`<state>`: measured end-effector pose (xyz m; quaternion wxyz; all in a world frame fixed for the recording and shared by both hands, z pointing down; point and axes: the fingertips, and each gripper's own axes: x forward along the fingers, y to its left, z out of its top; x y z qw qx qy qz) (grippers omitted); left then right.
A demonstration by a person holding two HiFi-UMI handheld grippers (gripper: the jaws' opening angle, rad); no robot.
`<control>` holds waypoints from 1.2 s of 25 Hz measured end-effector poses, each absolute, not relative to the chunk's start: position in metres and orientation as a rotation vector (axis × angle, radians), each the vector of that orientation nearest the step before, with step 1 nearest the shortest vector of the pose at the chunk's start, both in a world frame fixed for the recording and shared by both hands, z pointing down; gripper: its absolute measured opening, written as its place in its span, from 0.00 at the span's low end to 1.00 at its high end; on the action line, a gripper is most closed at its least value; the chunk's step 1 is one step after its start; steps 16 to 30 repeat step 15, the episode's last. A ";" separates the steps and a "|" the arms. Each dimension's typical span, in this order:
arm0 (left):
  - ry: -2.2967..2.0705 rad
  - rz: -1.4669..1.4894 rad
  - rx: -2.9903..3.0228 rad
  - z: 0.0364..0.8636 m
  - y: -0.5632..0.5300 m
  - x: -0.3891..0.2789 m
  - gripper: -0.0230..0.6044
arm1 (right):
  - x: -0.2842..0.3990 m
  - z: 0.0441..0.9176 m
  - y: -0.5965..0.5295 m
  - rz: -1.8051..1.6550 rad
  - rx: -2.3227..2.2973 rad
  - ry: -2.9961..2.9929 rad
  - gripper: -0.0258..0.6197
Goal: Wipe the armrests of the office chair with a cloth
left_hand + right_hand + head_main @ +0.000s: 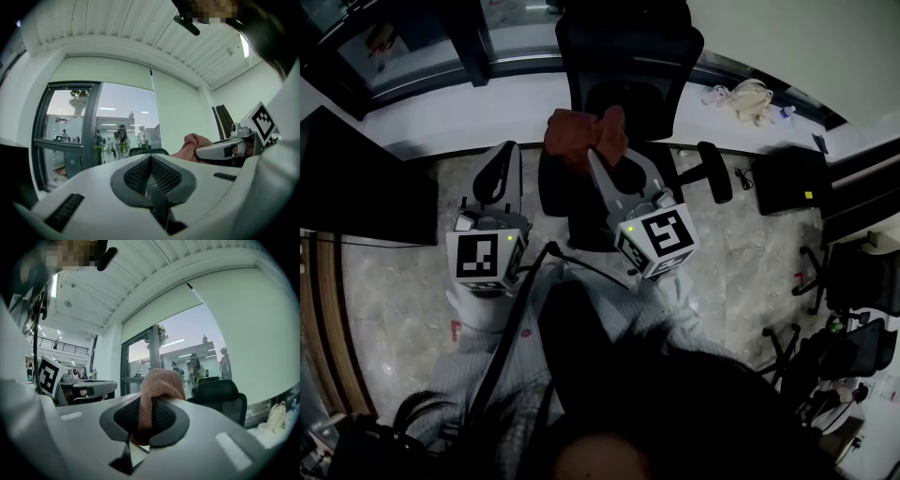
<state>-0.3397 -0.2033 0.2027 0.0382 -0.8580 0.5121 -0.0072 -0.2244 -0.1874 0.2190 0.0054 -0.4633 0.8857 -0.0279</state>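
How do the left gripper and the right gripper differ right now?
The right gripper is shut on the cloth; the left gripper is shut on nothing. In the head view the right gripper lies across the chair, and the left gripper lies beside it. Both point forward and upward.

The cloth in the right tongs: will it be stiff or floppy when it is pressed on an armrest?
Probably floppy: the cloth folds over above the right tongs. Likely light and grippy too, as its surface looks like fuzzy terry.
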 end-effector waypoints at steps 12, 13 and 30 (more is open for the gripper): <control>1.566 -0.033 -2.635 0.203 -0.209 -0.342 0.04 | -0.232 0.218 -0.191 -0.077 -1.440 2.789 0.09; 1.566 -0.033 -2.634 0.203 -0.209 -0.343 0.04 | -0.233 0.218 -0.192 -0.078 -1.441 2.787 0.09; 1.572 -0.021 -2.627 0.202 -0.211 -0.346 0.04 | -0.235 0.218 -0.194 -0.079 -1.443 2.786 0.09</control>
